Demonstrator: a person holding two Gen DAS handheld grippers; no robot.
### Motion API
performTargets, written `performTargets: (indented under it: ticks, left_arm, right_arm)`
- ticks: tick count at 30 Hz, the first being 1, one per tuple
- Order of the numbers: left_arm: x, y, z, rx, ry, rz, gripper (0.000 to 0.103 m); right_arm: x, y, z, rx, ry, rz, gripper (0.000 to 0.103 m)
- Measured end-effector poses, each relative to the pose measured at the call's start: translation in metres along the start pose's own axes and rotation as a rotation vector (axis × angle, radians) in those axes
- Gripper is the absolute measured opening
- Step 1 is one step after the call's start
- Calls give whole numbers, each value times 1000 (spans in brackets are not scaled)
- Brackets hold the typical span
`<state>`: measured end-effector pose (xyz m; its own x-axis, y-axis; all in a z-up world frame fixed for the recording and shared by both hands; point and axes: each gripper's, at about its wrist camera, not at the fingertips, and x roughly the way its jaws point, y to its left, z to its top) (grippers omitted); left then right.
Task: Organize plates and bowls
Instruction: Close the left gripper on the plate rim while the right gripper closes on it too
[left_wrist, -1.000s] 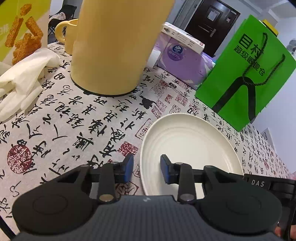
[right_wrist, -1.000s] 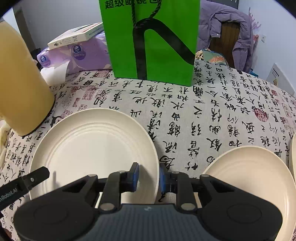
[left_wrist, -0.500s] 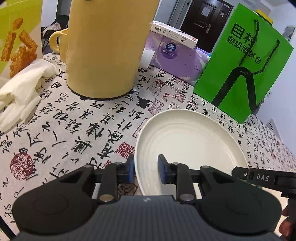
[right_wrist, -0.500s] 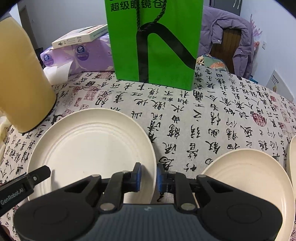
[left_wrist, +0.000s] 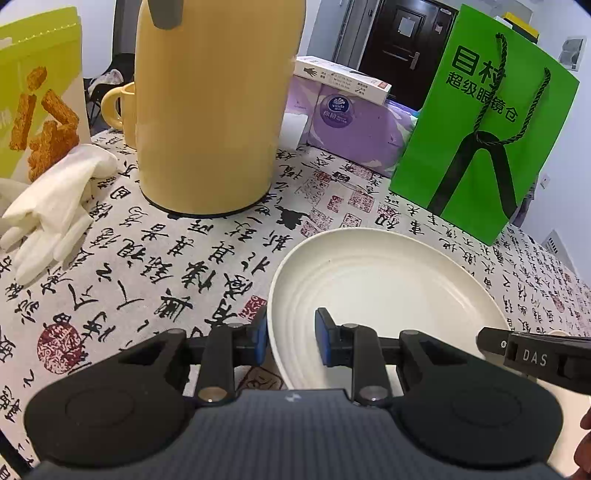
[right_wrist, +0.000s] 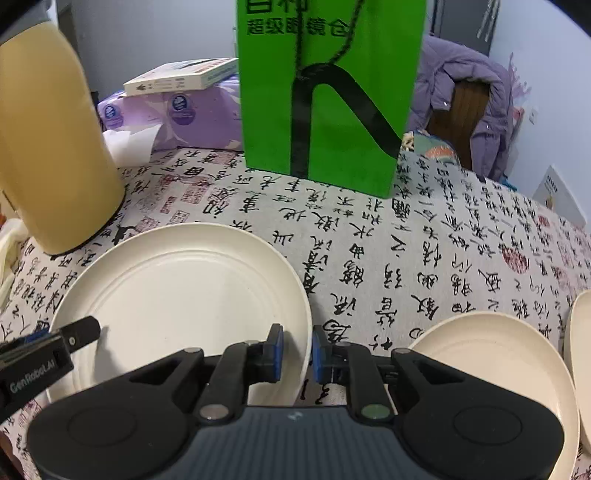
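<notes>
A cream plate lies on the calligraphy-print tablecloth. My left gripper straddles its left rim, one blue pad outside the edge and the other on the inner slope, shut on it. My right gripper holds the same plate at its right rim, its jaws drawn in tight on the edge. Each gripper's finger shows in the other's view. A second cream plate lies to the right, and the edge of a third plate shows at the far right.
A tall yellow jug stands behind the plate on the left, with a yellow mug, a white glove and a snack bag beyond. A green paper bag and purple tissue packs stand at the back.
Both pairs of jaws have narrowed onto the plate's rim, the right pair more. Both wrists have rolled slightly, so the view has shifted a little.
</notes>
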<state>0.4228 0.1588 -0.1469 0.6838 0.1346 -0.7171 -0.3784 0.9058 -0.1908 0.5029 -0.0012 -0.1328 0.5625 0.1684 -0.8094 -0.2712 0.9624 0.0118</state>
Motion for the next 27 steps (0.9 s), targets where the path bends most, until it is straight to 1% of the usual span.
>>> performTargets:
  ticks: [3, 15, 27]
  left_arm:
    - [1, 0, 0, 6, -3, 9, 26]
    - [-4, 1, 0, 10, -31, 2, 26]
    - [-14, 0, 2, 13, -96, 5, 27]
  right_arm:
    - [-2, 2, 0, -18, -8, -2, 15]
    - [-8, 3, -3, -35, -48, -5, 14]
    - [-21, 6, -3, -59, -114, -2, 13]
